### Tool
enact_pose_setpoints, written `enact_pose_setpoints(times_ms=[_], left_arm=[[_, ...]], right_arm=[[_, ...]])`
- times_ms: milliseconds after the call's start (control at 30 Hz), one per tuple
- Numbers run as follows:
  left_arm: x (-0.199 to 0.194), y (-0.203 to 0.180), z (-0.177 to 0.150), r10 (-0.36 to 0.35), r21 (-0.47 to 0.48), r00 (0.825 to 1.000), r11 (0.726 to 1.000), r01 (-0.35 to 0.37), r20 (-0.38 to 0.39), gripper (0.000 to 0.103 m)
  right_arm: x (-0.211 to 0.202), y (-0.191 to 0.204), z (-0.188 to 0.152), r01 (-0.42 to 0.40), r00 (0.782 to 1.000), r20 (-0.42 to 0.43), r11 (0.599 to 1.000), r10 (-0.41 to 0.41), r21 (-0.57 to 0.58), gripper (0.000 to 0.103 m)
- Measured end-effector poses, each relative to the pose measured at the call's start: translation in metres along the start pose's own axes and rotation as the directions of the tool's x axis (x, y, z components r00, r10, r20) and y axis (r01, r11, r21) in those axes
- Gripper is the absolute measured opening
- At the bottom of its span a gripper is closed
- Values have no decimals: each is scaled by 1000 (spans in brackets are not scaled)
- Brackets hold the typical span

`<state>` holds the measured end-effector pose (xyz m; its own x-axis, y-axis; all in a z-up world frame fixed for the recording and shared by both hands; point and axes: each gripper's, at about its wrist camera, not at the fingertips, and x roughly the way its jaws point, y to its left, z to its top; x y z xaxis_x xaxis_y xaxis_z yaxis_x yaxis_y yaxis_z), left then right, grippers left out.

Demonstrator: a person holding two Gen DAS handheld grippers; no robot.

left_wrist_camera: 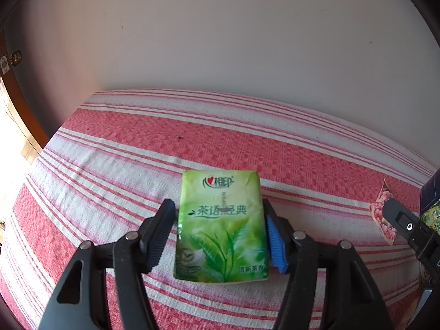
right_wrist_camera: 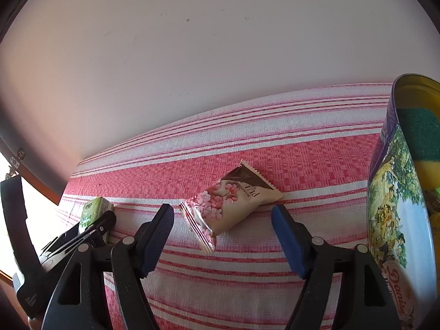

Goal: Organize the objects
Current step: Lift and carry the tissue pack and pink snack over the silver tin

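A green tissue pack lies flat on the red and white striped cloth. My left gripper stands open around it: the blue right pad is against the pack's edge, while a narrow gap shows at the left pad. A pink flowered snack packet rests on the cloth between the tips of my right gripper, which is open and clear of it. The tissue pack and the left gripper's body appear at the left of the right wrist view.
A printed biscuit tin stands at the right, holding a green and yellow sponge. A plain wall runs behind the table. The cloth's edge drops off at the left beside a wooden frame.
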<state>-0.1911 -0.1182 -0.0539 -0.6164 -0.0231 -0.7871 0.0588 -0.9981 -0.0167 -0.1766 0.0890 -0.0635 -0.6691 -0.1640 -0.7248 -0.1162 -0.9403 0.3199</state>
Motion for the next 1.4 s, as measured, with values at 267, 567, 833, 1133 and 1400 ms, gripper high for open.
enact_pose_setpoints(times_ms=[267,567,833,1133,1400], left_arm=[[0,0,0,1,2,1000,1000,-1,0,64],[-2,0,-1,-4,-1,1000,1000,4,2,62],[-7,0,-3,-27,1,1000,1000,27,11,52],[-13,7,-6,-49,-44,999,998,50,22,52],[-22,6,-14,-50,-23,998,998,51,47,52]], right_arm=[[28,41,6,213,977,11,965,-214,-155,68],[20,27,7,117,993,16,983,-116,-144,41],[-13,15,1,57,992,122,992,-44,-110,41],[-45,17,-10,108,951,304,984,-61,-141,41],[-71,18,-17,180,911,400,969,-99,-170,41]])
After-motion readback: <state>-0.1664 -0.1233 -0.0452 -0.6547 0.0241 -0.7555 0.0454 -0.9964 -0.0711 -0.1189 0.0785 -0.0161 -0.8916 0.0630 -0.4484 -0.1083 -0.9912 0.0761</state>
